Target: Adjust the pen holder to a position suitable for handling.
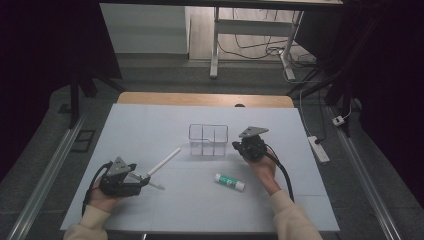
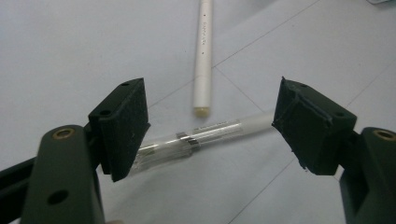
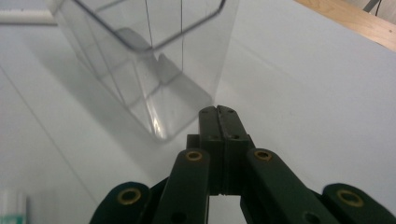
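Clear-barrelled pen (image 2: 196, 140) lies flat on the worktop (image 1: 150, 125) between the spread pads of the left tool (image 2: 210, 123), not gripped. Risk: round barrel rolls or skids as pads close, nudging the white pen (image 2: 203, 56) just beyond. Right tool (image 3: 217, 111) clenched empty beside the clear organiser (image 3: 154, 70); could knock it over.

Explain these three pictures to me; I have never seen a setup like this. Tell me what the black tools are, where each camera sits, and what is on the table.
A person holds a two-jaw tool in each hand. The high view looks down on the table; the other two cameras ride on the tools. The left gripper is open over a clear pen, beside a white pen. The right gripper is shut and empty, next to a clear divided container. A glue stick lies nearby.
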Motion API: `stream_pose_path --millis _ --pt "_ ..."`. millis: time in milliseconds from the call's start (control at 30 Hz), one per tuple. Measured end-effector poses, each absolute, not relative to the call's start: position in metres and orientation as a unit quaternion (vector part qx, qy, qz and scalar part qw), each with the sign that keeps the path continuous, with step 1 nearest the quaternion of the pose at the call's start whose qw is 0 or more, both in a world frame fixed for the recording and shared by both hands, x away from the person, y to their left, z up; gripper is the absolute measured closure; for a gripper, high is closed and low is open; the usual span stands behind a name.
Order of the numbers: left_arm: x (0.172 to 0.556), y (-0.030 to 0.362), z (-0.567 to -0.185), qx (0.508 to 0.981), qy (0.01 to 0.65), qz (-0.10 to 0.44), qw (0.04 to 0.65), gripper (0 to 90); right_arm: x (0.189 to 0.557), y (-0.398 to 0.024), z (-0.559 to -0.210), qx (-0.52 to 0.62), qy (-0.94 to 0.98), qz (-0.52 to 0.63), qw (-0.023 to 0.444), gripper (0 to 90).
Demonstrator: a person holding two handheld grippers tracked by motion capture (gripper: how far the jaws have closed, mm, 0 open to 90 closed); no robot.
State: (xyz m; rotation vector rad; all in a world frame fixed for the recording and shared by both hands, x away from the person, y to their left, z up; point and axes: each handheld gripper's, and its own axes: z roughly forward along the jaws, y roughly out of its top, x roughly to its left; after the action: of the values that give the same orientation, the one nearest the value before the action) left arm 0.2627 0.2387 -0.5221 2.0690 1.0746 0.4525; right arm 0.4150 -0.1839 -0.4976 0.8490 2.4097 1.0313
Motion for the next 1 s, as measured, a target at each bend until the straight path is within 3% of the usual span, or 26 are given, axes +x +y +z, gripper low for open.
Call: stream_pose_path --millis 433,667,1000 --pt "0.263 0.239 -0.523 0.809 0.418 0.176 0.374 26.5 0.381 -0.231 -0.500 0.303 0.855 0.375 0.189 88.6" --pt "0.263 0.240 -0.523 0.811 0.416 0.175 0.373 26.5 0.365 -0.253 -0.502 0.305 0.854 0.382 0.178 62.0" --pt "0.265 0.242 -0.523 0.811 0.416 0.173 0.374 26.8 0.344 -0.283 -0.501 0.296 0.846 0.405 0.183 49.7"
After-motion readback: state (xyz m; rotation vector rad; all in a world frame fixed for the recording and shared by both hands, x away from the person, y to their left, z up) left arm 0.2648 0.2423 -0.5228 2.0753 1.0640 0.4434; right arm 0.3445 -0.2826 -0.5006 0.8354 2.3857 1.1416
